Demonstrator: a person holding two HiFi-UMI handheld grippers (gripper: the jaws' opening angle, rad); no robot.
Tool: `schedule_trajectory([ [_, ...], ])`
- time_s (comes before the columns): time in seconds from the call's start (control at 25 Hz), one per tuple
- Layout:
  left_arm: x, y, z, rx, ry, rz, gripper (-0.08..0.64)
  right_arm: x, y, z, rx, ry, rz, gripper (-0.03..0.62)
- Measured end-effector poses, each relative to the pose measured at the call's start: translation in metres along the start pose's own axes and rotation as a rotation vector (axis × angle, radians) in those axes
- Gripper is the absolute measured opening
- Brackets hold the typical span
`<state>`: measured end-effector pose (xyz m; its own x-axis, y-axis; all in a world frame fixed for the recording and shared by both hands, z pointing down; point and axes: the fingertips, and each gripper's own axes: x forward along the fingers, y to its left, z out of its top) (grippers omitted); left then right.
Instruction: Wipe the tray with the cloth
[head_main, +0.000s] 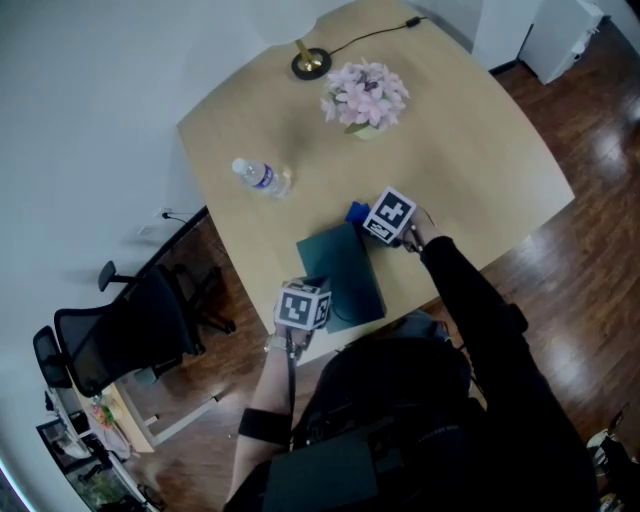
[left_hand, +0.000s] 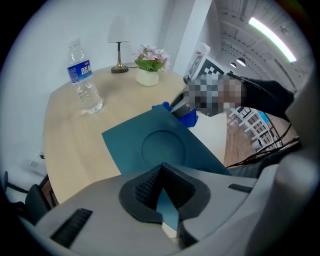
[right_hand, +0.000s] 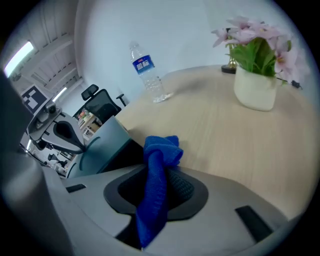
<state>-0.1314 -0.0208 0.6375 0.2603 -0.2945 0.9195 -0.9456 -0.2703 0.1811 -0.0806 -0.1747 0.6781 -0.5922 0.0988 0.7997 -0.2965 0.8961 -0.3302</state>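
Note:
A dark teal tray (head_main: 345, 268) with a round recess lies near the table's front edge. My left gripper (head_main: 312, 300) is shut on its near edge, and the tray's rim (left_hand: 167, 207) shows pinched between the jaws. The tray (right_hand: 100, 145) looks tilted, with shadow beneath it. At the tray's far corner, my right gripper (head_main: 368, 218) is shut on a blue cloth (right_hand: 156, 185), which bunches out ahead of the jaws. The cloth (left_hand: 188, 116) hangs just over that corner of the tray (left_hand: 160, 145); I cannot tell if it touches.
On the round wooden table (head_main: 480, 160) a plastic water bottle (head_main: 262, 177) lies to the left. A white pot of pink flowers (head_main: 365, 98) and a lamp base (head_main: 311, 62) stand at the back. A black office chair (head_main: 125, 330) is on the floor to the left.

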Motion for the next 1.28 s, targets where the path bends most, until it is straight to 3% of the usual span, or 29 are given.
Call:
schedule_trajectory([
  [0.12, 0.0, 0.001, 0.001, 0.005, -0.002, 0.002, 0.0, 0.004, 0.013, -0.017, 0.033, 0.039, 0.042, 0.098],
  [0.48, 0.001, 0.005, -0.001, 0.053, -0.007, 0.004, 0.0, -0.005, 0.09, -0.077, -0.052, 0.061, 0.123, 0.098],
  [0.88, 0.005, 0.009, -0.001, 0.087, -0.022, -0.003, 0.0, -0.019, 0.17, -0.181, 0.061, 0.159, 0.18, 0.098],
  [1.08, 0.006, 0.007, -0.002, 0.104, -0.04, 0.003, 0.0, -0.037, 0.209, -0.196, 0.076, 0.107, 0.265, 0.098],
  [1.28, 0.005, 0.006, 0.0, 0.07, -0.084, 0.002, 0.002, -0.074, 0.224, -0.167, 0.074, -0.032, 0.332, 0.098],
])
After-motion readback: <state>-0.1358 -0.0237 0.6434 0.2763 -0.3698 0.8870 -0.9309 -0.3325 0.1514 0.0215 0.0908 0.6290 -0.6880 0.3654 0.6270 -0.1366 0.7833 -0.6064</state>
